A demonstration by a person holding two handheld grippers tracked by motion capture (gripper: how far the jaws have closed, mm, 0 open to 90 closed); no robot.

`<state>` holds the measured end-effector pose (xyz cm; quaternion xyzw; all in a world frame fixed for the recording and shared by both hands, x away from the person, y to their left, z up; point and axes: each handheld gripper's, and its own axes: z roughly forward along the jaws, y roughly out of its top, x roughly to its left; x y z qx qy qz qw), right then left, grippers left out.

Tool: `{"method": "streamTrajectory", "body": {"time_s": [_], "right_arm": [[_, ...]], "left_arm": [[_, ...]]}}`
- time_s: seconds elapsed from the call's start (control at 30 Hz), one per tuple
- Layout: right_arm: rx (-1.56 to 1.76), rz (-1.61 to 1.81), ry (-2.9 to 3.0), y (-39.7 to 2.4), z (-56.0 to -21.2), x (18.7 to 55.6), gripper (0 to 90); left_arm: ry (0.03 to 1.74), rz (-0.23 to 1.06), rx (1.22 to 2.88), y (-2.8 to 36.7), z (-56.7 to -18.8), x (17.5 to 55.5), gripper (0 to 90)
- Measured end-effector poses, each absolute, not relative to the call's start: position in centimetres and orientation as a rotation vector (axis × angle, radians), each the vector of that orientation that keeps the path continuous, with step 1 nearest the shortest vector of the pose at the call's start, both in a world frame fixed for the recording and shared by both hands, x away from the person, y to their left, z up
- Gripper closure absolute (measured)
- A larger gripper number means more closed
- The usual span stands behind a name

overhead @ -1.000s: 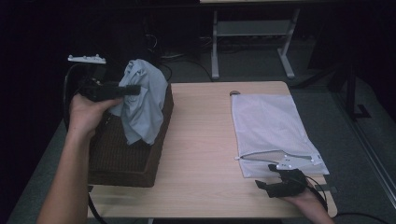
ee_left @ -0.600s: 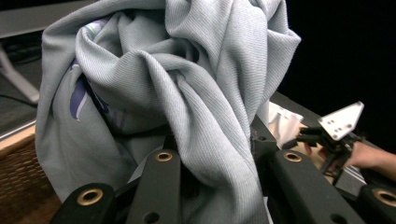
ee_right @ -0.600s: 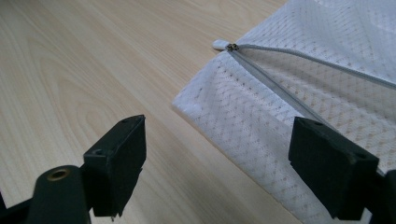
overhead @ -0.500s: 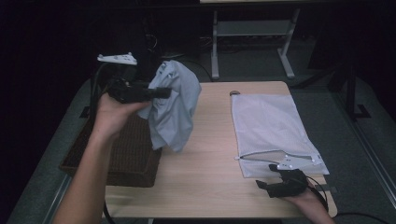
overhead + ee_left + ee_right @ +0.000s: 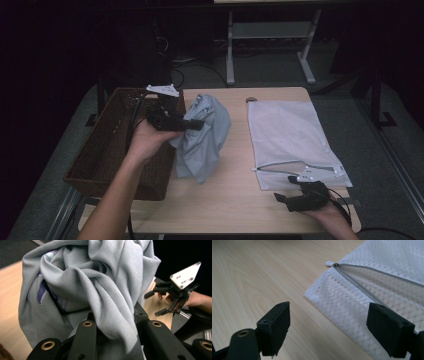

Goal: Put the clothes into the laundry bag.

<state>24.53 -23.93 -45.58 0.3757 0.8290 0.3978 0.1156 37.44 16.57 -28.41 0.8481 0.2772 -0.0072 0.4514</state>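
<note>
Shirt (image 5: 202, 137), clamped in our left hand-held gripper (image 5: 192, 124), should reach the mesh bag (image 5: 292, 137) while our open right hand-held gripper (image 5: 284, 200) lifts its zipper edge.

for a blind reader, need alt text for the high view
The left tongs hold a bunched grey garment above a wooden table, between a wicker basket and a white mesh bag. The right tongs rest open near the bag's corner.

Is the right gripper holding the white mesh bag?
No, the right gripper has its jaws apart above the table, beside the white mesh bag.
</note>
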Motion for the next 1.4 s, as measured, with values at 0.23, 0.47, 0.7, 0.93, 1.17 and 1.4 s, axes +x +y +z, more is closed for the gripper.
{"method": "streamTrajectory", "body": {"time_s": [0.23,0.47,0.7,0.93,1.17,1.4], "right_arm": [[1.098,1.165,2.429,-24.0,-45.6,24.5,18.6],[1.096,1.165,2.430,-24.0,-45.6,24.5,18.6],[1.096,1.164,2.433,-24.0,-45.6,24.5,18.6],[1.092,1.165,2.433,-24.0,-45.6,24.5,18.6],[1.092,1.164,2.433,-24.0,-45.6,24.5,18.6],[1.089,1.164,2.435,-24.0,-45.6,24.5,18.6]], "left_arm": [[0.699,-0.046,2.179,14.6,-32.2,38.1,71.0],[0.731,-0.047,2.272,13.0,-35.3,38.7,70.7],[0.793,-0.008,2.361,11.3,-37.9,39.1,69.9],[0.852,0.002,2.376,10.6,-40.3,39.5,69.4],[0.851,-0.013,2.382,10.7,-41.5,39.8,59.6],[0.829,0.054,2.332,10.9,-39.1,38.8,32.5]]}}
